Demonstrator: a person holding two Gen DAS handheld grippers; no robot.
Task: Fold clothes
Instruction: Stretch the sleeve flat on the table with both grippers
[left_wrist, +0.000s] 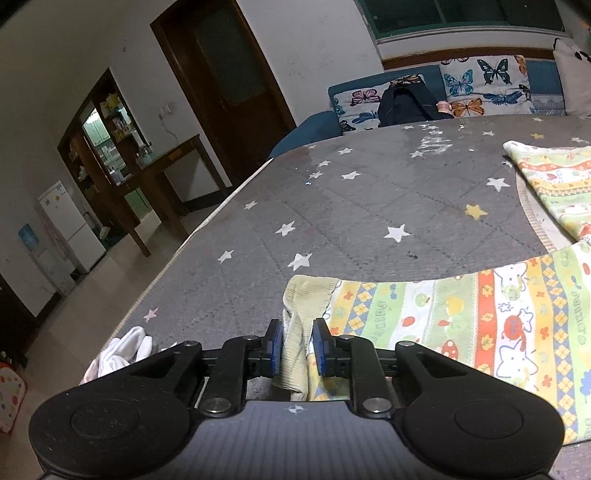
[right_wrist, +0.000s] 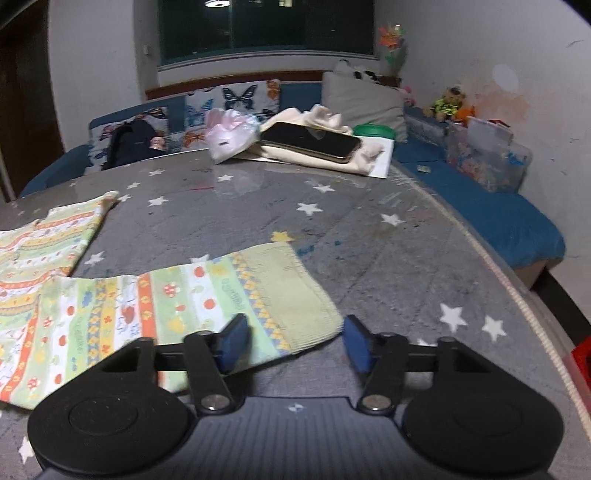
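In the left wrist view, the left tool sat low over the grey star-printed worktop, its jaws narrow with the ribbed pale-green cuff of the patterned garment bunched between the blue pads; the left pad lay against the cloth, but whether the right pad pressed on it could not be told. The garment spread from that cuff off to the right across the near part of the worktop. A second piece of the same striped print lay further back at the right. A white cloth sat crumpled at the near left edge of the worktop. Beyond the far edge stood a blue sofa with butterfly cushions and a dark bag resting on it.

In the right wrist view, the right tool stood half open, its pads apart and touching nothing; the garment's other ribbed cuff lay flat on the worktop, its corner between the jaws. The left pad hovered over the printed fabric. At the far side of the worktop a phone rested on top of cream folded cloth, with a pink bundle just beside it on the left. On the sofa at the right sat a clear plastic box filled with small colourful items too blurred to identify.
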